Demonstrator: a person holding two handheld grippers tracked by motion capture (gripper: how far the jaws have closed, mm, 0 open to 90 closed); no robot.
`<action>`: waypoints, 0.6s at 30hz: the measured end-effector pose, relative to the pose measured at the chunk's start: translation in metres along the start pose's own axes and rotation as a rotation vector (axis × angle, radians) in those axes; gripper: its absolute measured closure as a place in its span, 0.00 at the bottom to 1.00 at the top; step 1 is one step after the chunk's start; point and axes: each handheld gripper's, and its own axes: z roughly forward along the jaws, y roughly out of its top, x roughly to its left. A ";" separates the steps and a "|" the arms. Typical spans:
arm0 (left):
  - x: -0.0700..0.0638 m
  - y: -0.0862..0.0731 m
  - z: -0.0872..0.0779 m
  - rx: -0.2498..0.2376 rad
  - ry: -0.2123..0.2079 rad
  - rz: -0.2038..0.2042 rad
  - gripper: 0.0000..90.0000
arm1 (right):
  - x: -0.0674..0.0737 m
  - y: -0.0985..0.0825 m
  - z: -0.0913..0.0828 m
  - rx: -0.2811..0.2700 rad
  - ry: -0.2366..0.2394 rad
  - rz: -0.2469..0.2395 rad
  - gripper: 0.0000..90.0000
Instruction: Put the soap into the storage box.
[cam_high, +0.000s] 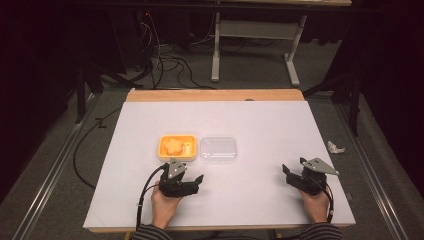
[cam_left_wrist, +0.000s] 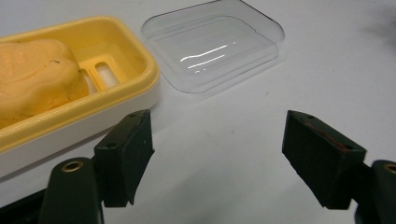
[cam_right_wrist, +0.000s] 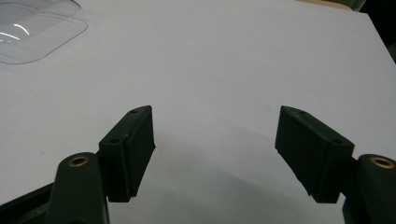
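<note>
Both tongs gape wide and empty: the left gripper (cam_high: 192, 179) near the soap dish (cam_high: 176, 146), the right gripper (cam_high: 289, 172) right of the clear lid (cam_high: 218, 149).

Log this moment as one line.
left gripper open, near yellow soap dish | right gripper open, over table | clear lid beside dish

**Materials & finish**

Yellow tray (cam_left_wrist: 140, 60): smooth plastic, semi-gloss, w/ white plastic underside. Soap bar (cam_left_wrist: 37, 79) inside: waxy, matt orange, lightly scuffed. Clear lid (cam_left_wrist: 215, 46): thin transparent plastic, very glossy, light streaks across it. Table (cam_high: 280, 130): white top, matt, smooth, paper-like; bare wood strip at far edge. Left gripper (cam_left_wrist: 219, 154) & right gripper (cam_right_wrist: 215, 149): jaws matt black plastic, slightly grainy, brass-looking inserts at the joints; grey plates on top look like dull metal in high view.
</note>
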 end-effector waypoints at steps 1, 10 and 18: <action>0.000 -0.001 0.001 0.004 0.001 -0.001 0.28 | 0.000 0.000 0.000 0.000 -0.001 0.001 0.32; 0.000 -0.007 0.007 0.008 0.029 -0.003 0.28 | 0.000 0.000 0.000 0.002 0.001 0.000 0.32; -0.001 -0.009 0.011 0.001 0.025 0.010 0.26 | 0.000 0.000 0.000 0.002 0.001 -0.003 0.32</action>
